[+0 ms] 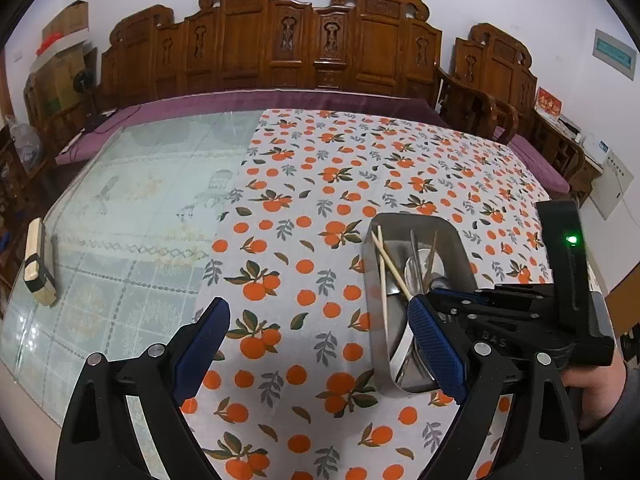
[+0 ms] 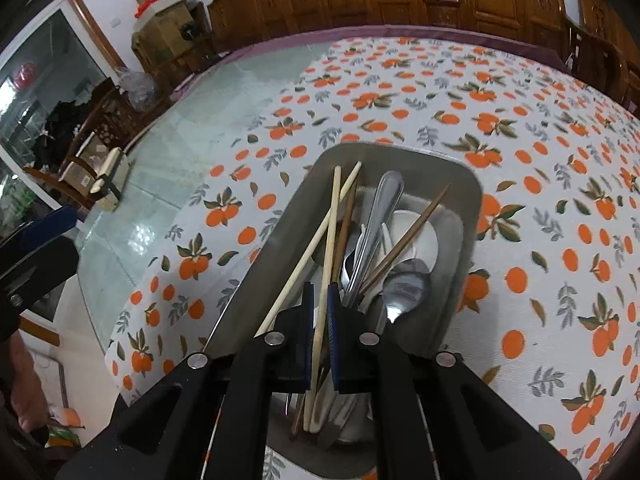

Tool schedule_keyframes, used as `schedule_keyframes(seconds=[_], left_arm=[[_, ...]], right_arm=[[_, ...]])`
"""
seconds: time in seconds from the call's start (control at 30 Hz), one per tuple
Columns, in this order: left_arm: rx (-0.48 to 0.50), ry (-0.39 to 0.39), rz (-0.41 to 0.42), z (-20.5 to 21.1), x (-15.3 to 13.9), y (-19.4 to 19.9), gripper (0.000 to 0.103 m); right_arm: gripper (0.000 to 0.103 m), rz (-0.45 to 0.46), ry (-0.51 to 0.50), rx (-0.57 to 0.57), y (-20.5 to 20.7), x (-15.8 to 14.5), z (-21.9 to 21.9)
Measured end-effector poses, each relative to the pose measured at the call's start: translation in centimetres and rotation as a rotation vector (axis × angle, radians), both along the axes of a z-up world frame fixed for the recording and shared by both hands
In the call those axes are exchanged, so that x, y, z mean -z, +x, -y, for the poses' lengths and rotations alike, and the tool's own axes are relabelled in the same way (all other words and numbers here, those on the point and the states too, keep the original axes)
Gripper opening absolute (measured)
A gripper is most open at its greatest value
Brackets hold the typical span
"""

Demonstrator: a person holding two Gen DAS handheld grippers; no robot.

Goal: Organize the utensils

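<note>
A home living room — carved wooden sofa [image 1: 320,48], orange-print tablecloth [image 1: 304,208] over a glass-topped table [image 1: 132,200].

Tray [image 2: 476,200]: one. Pale chopsticks [image 2: 332,216]: two. Brown chopsticks [image 2: 404,240]: two.

The near end of the rectangular stainless-steel tray [image 2: 472,200] and the lower ends of the pale bamboo chopsticks [image 2: 330,224] are hidden behind the black right gripper [image 2: 319,312]. In the left wrist view that gripper also covers the tray's near right corner. The small blue-and-white wall notice [image 1: 614,54] is too small to read.
</note>
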State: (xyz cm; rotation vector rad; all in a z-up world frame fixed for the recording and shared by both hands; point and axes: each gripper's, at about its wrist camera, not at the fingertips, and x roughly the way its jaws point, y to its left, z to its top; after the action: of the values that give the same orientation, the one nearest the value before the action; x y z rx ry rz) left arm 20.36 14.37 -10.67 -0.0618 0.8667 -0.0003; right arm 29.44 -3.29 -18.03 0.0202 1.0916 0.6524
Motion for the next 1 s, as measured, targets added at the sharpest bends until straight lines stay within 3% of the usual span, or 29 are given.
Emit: schedule_keyframes(seconds=[0.5, 0.57, 0.63, 0.67, 0.7, 1.0], left_arm=[[0.015, 0.026, 0.086, 4.3, -3.5, -3.0, 0.087], [0.019, 0.032, 0.102, 5.2, -4.1, -3.8, 0.092], [0.024, 0.034, 0.117, 5.9, -4.4, -4.5, 0.095], [0.030, 0.036, 0.125, 6.4, -4.5, -4.9, 0.095], [0.034, 0.038, 0.127, 6.8, -4.6, -5.3, 0.095], [0.052, 0.065, 0.151, 10.5, -4.6, -8.8, 0.095]], right_arm=[[0.010, 0.209, 0.035, 0.037, -5.6, -7.9, 6.6], [0.010, 0.239, 0.041, 0.051, -6.9, -8.8, 7.8], [0.024, 0.257, 0.049, 0.076, -8.0, -9.5, 9.1], [0.040, 0.269, 0.050, 0.093, -8.7, -9.8, 9.7], [0.048, 0.281, 0.051, 0.109, -9.2, -10.0, 10.3], [0.094, 0.371, 0.028, 0.253, -14.9, -10.7, 16.2]])
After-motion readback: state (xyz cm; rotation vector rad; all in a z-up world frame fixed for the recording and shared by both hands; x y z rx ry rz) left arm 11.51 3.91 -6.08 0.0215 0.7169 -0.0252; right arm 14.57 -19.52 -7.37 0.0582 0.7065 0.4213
